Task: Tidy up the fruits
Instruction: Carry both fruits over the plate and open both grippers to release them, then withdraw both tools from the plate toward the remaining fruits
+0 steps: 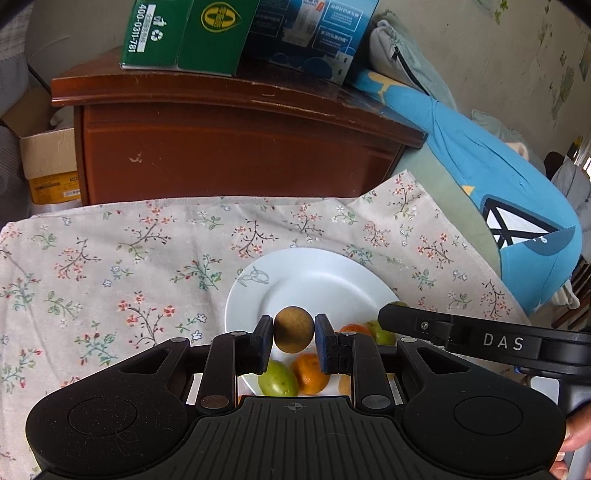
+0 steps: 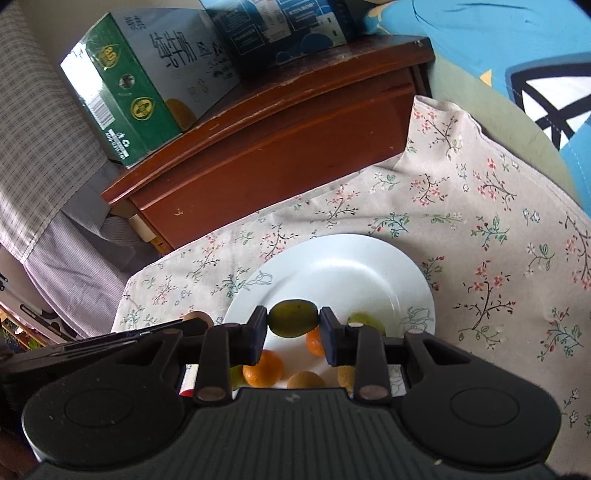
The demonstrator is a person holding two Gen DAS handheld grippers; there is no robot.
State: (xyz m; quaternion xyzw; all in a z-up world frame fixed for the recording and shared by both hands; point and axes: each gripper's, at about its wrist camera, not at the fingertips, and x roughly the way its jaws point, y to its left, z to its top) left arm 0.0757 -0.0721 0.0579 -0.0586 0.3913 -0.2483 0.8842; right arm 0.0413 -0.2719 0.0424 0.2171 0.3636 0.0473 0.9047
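Left gripper (image 1: 294,338) is clamped on a round brown fruit (image 1: 293,329), blue-faced pads pressing on both of its sides, fruit held above the near part of the white plate (image 1: 317,280). Right gripper (image 2: 294,325) is clamped likewise on an oval green fruit (image 2: 293,319), also held over the plate. In the left wrist view the right gripper enters from the right as a black arm marked "DAS", its tip over the plate's right rim; part of a hand (image 1: 574,446) shows at the lower right edge. On the plate, below and behind the fingers: a green fruit on plate (image 1: 277,378) touching an orange one (image 1: 310,373), a second orange piece (image 1: 354,328) and another green one (image 1: 384,332) further right. The right wrist view shows two orange fruits (image 2: 264,369), two brown ones (image 2: 306,380) at the near rim, and a green one partly hidden behind the right finger. The far half of the plate is bare apart from a printed line drawing on the rim. The plate rests on a floral cloth (image 1: 110,258) with slight folds. Beyond the cloth stands a reddish-brown wooden cabinet (image 1: 229,155) carrying a green carton (image 1: 184,33) and a blue carton (image 1: 314,29) side by side, touching. Right of the cabinet lies blue bedding (image 1: 498,166); left of it, an open cardboard box (image 1: 48,162).
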